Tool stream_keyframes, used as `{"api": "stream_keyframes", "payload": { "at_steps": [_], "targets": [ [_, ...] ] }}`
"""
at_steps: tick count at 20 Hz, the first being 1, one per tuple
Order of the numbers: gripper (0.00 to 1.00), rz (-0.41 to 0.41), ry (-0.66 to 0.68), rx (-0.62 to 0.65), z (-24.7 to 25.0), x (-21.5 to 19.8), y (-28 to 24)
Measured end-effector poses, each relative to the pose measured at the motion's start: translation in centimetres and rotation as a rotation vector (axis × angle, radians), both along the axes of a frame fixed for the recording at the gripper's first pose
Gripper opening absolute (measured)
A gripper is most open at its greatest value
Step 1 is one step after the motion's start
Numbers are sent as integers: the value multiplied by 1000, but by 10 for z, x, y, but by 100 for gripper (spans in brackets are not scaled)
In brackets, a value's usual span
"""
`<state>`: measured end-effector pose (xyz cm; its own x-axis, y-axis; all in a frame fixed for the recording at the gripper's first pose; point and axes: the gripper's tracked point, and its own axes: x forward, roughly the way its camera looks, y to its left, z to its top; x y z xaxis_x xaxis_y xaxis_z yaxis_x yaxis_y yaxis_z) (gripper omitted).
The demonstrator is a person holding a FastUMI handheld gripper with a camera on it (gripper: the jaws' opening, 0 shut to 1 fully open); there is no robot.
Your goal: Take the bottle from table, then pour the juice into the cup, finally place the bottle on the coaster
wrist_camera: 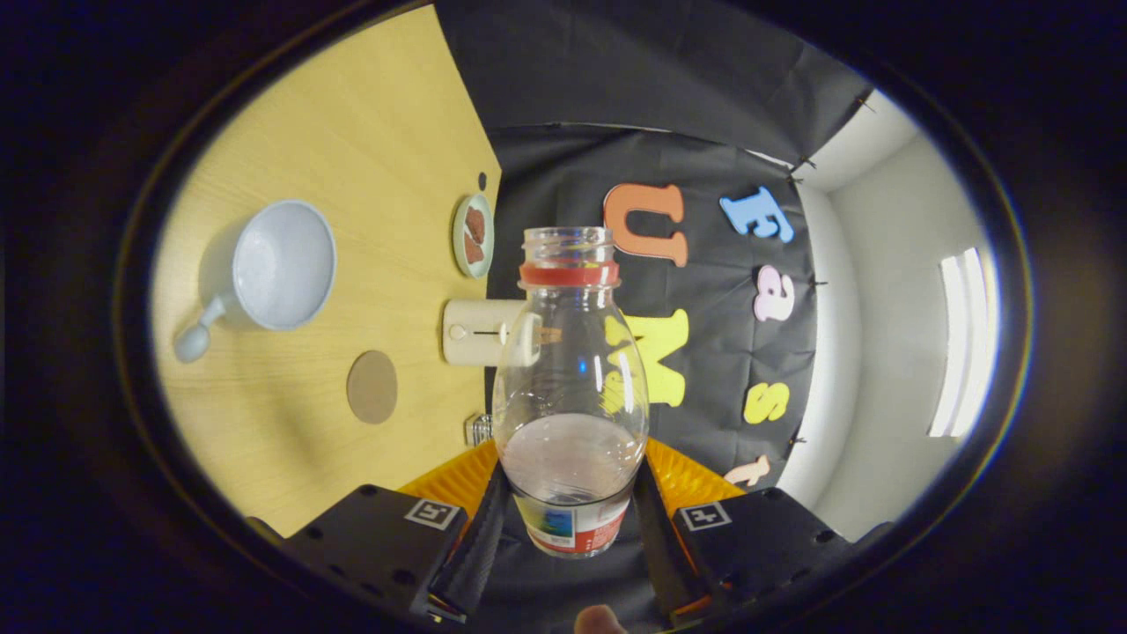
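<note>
1. Hidden or unclear: the base of the bottle point(570, 379) is cut off between the jaws, and its label is only partly seen. A small clear object point(478, 429) at the worktop's edge, just beside the bottle, cannot be identified. A fingertip point(599, 619) shows behind the jaws; the rest of the hand is out of sight.
2. Through the clear bottle wall the cream box point(482, 332) appears warped where the bottle overlaps it.
3. Surface: a pale wooden worktop point(370, 132), seen tilted, ends against black cloth. A white wall and a bright window lie beyond the cloth.
4. On the worktop: a light blue cup point(280, 264) with a handle, mouth towards the camera and looking empty; a round brown coaster point(371, 387) near it, apart from the cup; a small plate point(473, 235) holding brown pieces at the far edge; the cream box between coaster and bottle.
5. Gripper point(570, 519): the jaws stand part open, both pressing on the lower body of the bottle, one each side.
6. The bottle is capless, with a red ring at its neck, and held clear of the worktop, well apart from the cup.
</note>
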<state>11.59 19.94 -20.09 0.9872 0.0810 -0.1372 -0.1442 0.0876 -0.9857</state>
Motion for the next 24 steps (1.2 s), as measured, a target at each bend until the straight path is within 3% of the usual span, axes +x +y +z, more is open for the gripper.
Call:
{"api": "stream_keyframes", "payload": {
  "at_steps": [15,20,24],
  "targets": [
    [76,36,193,854,63,-22,16],
    [76,64,255,1162,80,-6,15],
    [76,24,384,1354,64,23,14]
  ]
}}
